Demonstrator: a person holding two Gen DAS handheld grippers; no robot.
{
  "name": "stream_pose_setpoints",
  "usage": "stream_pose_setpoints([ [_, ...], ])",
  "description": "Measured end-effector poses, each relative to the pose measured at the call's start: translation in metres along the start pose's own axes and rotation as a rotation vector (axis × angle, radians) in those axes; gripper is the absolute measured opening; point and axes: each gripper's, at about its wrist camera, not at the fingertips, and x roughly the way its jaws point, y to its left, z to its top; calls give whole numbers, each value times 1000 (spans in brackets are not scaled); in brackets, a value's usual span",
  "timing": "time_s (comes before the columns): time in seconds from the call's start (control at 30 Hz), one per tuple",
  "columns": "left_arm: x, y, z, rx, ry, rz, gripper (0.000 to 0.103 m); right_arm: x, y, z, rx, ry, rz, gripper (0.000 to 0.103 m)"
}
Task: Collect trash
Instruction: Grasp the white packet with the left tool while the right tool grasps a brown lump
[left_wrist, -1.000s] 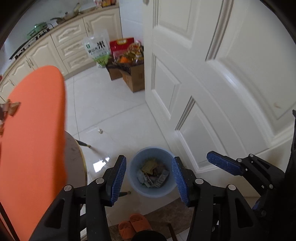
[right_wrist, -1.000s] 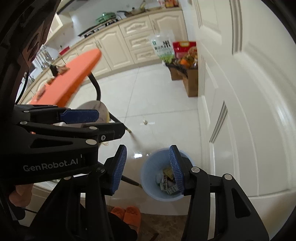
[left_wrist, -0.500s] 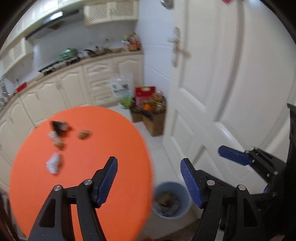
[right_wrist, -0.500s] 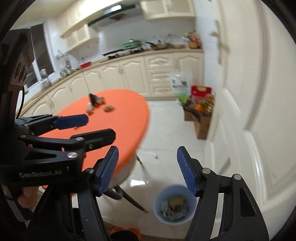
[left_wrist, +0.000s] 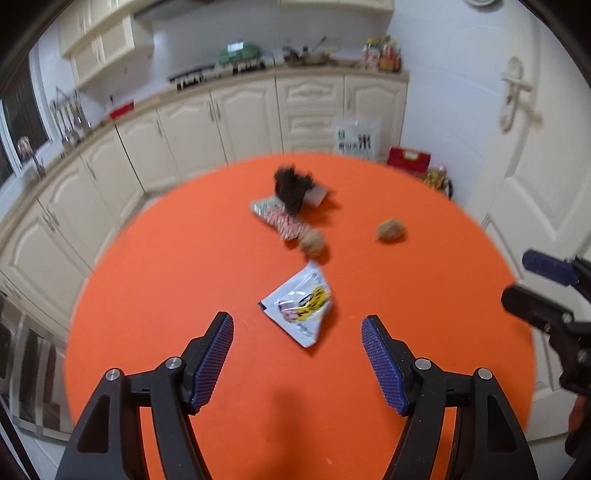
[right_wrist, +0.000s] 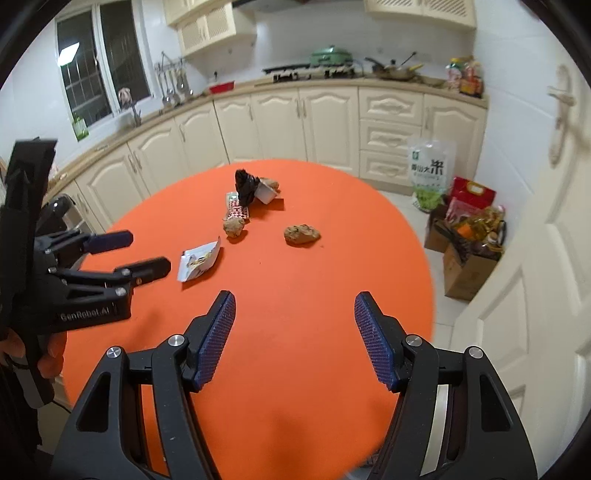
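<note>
Five or so pieces of trash lie scattered on the round orange tabletop (right_wrist: 295, 280). Nearest is a white snack wrapper (right_wrist: 198, 261) with yellow print, crumpled and partly folded, lying flat. Beyond it sits a brown crumpled wad (right_wrist: 233, 226), touching the end of a red-and-white checked wrapper (right_wrist: 236, 208) that stretches away from it. At that wrapper's far end a black crumpled bag (right_wrist: 245, 186) stands up in a peak, leaning against a small white cup (right_wrist: 266, 192) tipped on its side. A second brown lump (right_wrist: 301, 234), possibly crumpled paper, lies apart to the right.
</note>
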Motion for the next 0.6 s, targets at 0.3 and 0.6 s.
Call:
stream_pose_setpoints([
  [0.3, 60, 3, 32, 13, 64, -23, 58, 76, -11, 23, -3, 81, 21, 64],
  [0.6, 72, 21, 51, 2, 31, -65, 10, 122, -11, 49, -20, 126, 26, 64],
])
